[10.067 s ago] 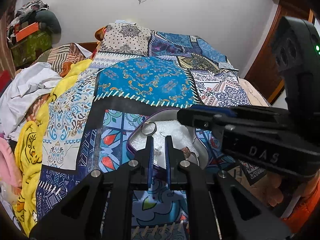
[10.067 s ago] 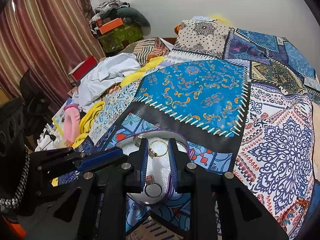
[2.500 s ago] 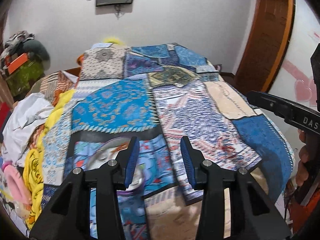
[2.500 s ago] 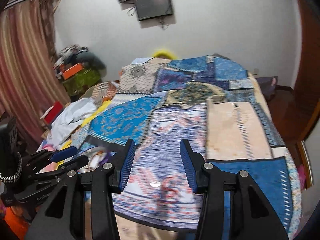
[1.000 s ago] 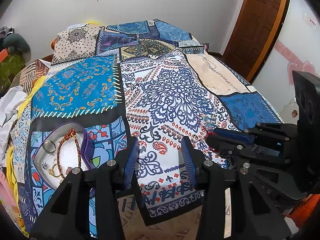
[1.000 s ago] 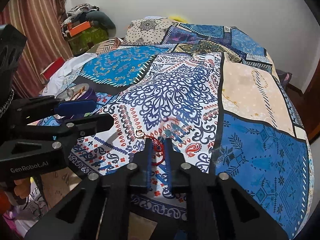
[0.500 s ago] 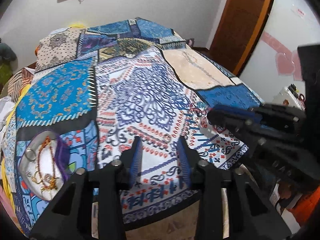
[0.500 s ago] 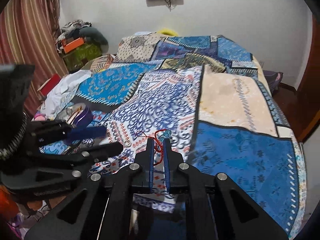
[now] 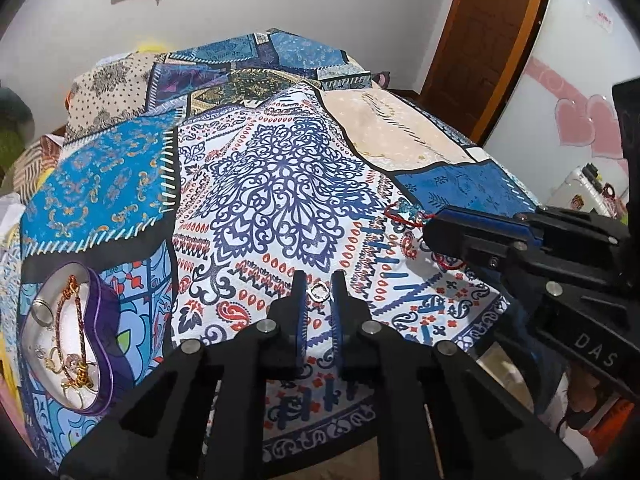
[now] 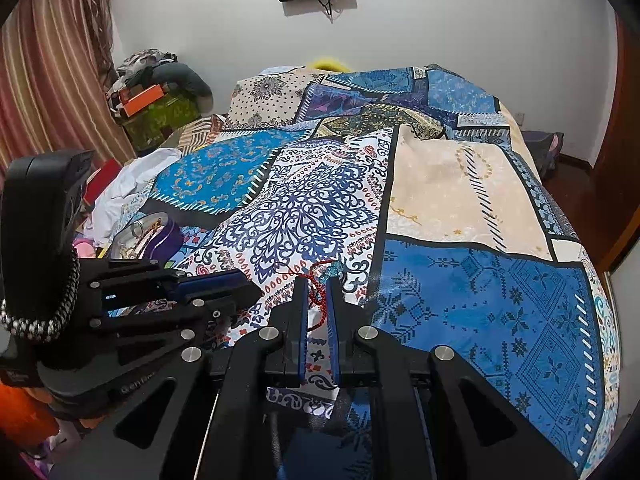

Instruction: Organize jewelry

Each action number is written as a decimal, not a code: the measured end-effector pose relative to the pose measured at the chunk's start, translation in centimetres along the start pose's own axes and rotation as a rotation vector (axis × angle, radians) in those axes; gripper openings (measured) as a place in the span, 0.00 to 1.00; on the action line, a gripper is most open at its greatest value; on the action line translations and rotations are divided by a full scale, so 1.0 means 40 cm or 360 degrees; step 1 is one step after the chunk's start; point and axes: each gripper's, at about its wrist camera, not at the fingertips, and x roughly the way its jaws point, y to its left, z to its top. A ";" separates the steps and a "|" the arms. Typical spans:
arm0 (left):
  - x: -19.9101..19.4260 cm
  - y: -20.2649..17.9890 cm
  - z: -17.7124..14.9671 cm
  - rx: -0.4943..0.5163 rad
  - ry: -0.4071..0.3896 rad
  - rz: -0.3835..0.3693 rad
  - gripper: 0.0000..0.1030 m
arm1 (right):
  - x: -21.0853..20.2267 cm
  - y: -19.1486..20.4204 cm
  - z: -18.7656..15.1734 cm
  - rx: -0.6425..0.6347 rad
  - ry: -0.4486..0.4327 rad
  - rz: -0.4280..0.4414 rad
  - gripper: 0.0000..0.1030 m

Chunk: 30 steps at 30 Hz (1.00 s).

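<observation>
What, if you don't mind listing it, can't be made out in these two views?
- Red cord bracelet: right wrist view, the part between the right gripper fingers is covered.
- Small ring: left wrist view, too small to tell whether the left gripper touches it.
- Purple tray: right wrist view, contents too small.

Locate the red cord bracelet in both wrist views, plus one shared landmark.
Left wrist view: the red cord bracelet is at mid-right, pinched at the tip of the right tool, hanging above the quilt.
Right wrist view: centre, just below the middle, between the tool's fingers, its teal bead poking out above the fingertips.
Shared landmark: the purple-rimmed jewelry tray, lower left in the left wrist view, mid-left in the right wrist view.
</observation>
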 end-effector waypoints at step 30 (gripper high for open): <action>-0.253 0.132 -0.005 -0.0101 -0.0316 0.0194 0.09 | -0.063 0.198 0.117 -0.0142 -0.0218 0.0115 0.07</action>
